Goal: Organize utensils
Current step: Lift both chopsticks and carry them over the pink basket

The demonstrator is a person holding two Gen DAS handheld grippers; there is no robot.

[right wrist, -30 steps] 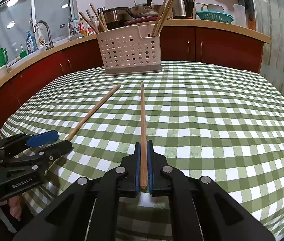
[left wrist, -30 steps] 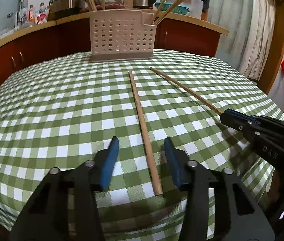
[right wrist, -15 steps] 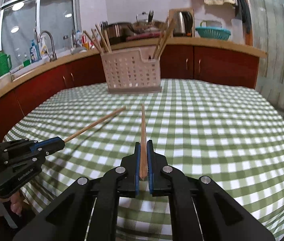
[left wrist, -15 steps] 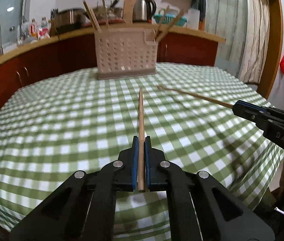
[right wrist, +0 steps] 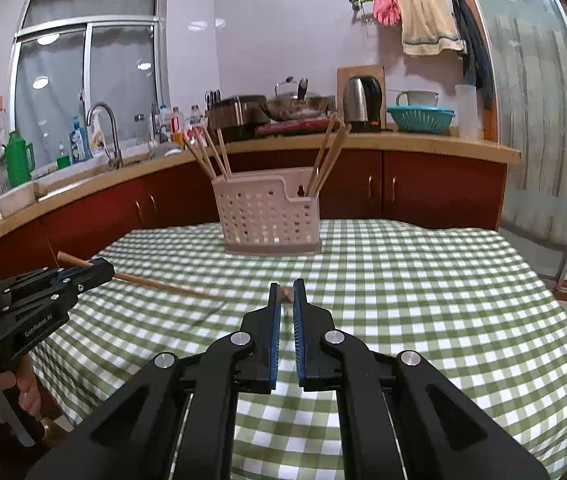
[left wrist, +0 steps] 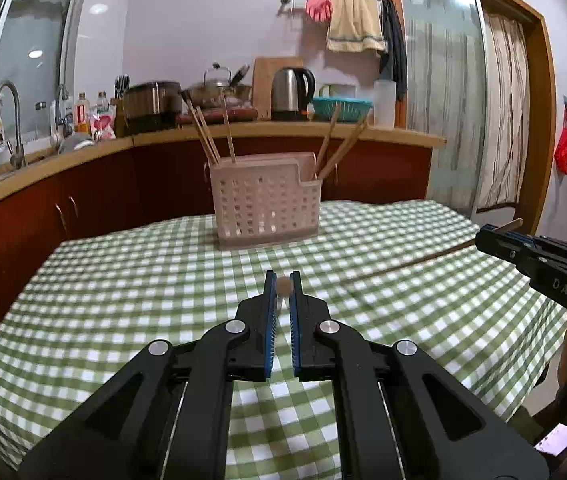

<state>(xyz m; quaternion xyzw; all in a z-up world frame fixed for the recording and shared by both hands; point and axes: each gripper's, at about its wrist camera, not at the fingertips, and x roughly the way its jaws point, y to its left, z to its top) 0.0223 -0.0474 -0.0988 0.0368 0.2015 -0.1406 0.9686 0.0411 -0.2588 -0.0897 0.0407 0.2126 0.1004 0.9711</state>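
**Now both chopsticks are up, next stop the basket**

Both hand-held grippers hold one chopstick each. Left hand-held gripper (left wrist: 282, 286) is pinched narrow on a wooden chopstick (left wrist: 283, 285); from its own cam you see just the round end. Right hand-held gripper (right wrist: 288, 294) is pinched narrow on the 2nd chopstick (right wrist: 285, 293) too. From the right cam, the left one's stick (right wrist: 163, 286) pokes out long & hangs above the worktop (right wrist: 423, 280) w/ the green check cloth.

Step in hand, I think: carry them to the pink utensil basket (right wrist: 269, 216) at the far side, well apart from both grippers. More chopsticks (right wrist: 207, 154) stand in it already.

Next move needs: go fwd, tip each stick upright, aim at a slot, then let go.
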